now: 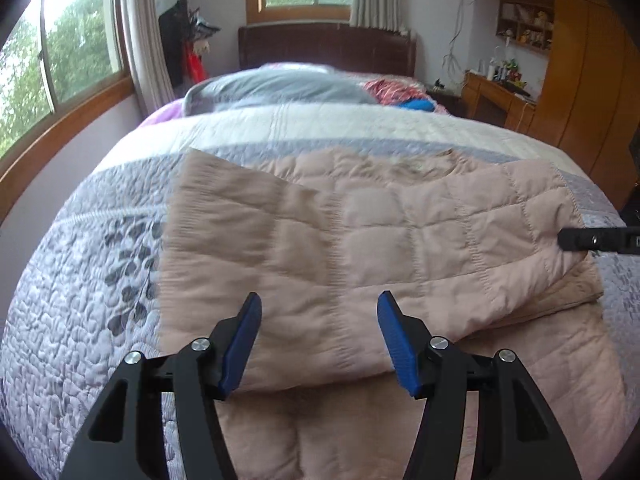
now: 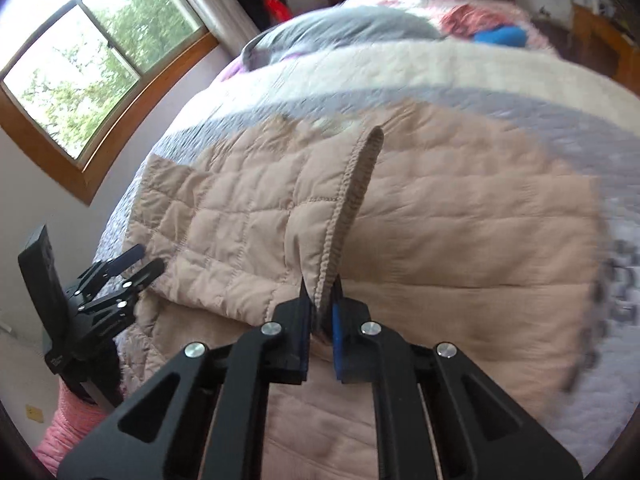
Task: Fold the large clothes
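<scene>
A beige quilted jacket (image 1: pixel 360 248) lies spread on the bed, one layer folded over another. My left gripper (image 1: pixel 320 304) is open and empty, just above the jacket's near fold. In the right wrist view the left gripper (image 2: pixel 146 262) shows at the jacket's left edge, open. My right gripper (image 2: pixel 322 286) is shut on the jacket's stitched hem (image 2: pixel 352 184) and holds that edge lifted off the lower layer of the jacket (image 2: pixel 460 260). In the left wrist view only the right gripper's black tip (image 1: pixel 568 239) shows, at the jacket's right edge.
The bed has a grey and white quilted cover (image 1: pixel 100 280). A grey pillow (image 1: pixel 280 86) and red and blue clothes (image 1: pixel 400 94) lie near the dark headboard (image 1: pixel 328 46). Windows stand left and behind; a wooden desk (image 1: pixel 500 100) and cupboard stand right.
</scene>
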{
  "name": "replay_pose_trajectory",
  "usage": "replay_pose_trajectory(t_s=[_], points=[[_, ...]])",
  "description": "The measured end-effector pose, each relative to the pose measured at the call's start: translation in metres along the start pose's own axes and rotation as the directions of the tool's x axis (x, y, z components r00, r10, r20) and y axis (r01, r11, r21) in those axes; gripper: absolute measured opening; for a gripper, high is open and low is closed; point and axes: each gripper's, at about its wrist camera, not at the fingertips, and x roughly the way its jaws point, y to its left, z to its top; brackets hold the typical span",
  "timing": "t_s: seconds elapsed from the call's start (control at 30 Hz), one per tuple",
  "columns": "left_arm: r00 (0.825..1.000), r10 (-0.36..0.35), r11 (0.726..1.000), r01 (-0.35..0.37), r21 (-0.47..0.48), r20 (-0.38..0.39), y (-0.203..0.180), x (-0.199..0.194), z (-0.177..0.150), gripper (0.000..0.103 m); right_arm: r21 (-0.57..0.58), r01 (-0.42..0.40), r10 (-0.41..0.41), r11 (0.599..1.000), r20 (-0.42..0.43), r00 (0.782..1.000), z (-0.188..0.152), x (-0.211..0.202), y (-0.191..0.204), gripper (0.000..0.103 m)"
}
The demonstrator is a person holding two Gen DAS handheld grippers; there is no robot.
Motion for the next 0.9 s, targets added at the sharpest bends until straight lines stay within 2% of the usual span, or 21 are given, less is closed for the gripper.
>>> replay_pose_trajectory(t_s=[0.1,0.27,0.4,0.5,0.63,0.7,0.73,0.83,0.9], points=[[1.000,-0.013,1.000,0.013,0.023,0.015,-0.009,-0.002,0.003,0.060,0.044,0.040,-0.041,0.998,0.027,0.999,-0.002,-0.014,-0.025,0.007],[1.000,-0.012,0.999,0.012,0.036,-0.016,-0.015,0.018,0.006,0.060,0.118,0.058,-0.061,0.991,0.024,0.998,-0.009,-0.015,-0.060,0.007],[0.996,-0.002,1.000,0.004,0.024,-0.092,-0.014,0.050,0.001,0.060,0.153,0.118,-0.117,0.981,-0.017,0.993,-0.018,0.009,-0.079,0.007],[0.994,-0.007,0.999,0.010,0.033,-0.113,-0.013,0.065,-0.003,0.063,0.200,0.085,-0.077,0.976,-0.048,0.996,-0.026,0.028,-0.096,0.007],[0.993,-0.002,0.999,0.007,0.036,-0.116,-0.014,0.070,-0.004,0.063,0.193,0.096,-0.089,0.976,-0.046,0.995,-0.029,0.031,-0.092,0.008],[0.993,-0.002,0.999,0.006,0.034,-0.120,-0.014,0.068,-0.003,0.063,0.194,0.117,-0.112,0.974,-0.039,0.993,-0.029,0.020,-0.084,0.012],[0.992,-0.004,1.000,0.007,0.026,-0.123,-0.012,0.064,-0.001,0.063,0.192,0.143,-0.141,0.971,-0.023,0.990,-0.031,0.010,-0.079,0.018],[0.995,-0.004,1.000,0.004,0.004,-0.103,-0.007,0.045,0.005,0.062,0.168,0.202,-0.215,0.965,0.064,0.975,-0.031,-0.021,-0.059,0.020],[0.997,-0.001,1.000,0.002,0.005,-0.071,-0.012,0.030,0.010,0.061,0.126,0.186,-0.200,0.974,0.110,0.974,-0.031,-0.037,-0.036,0.021]])
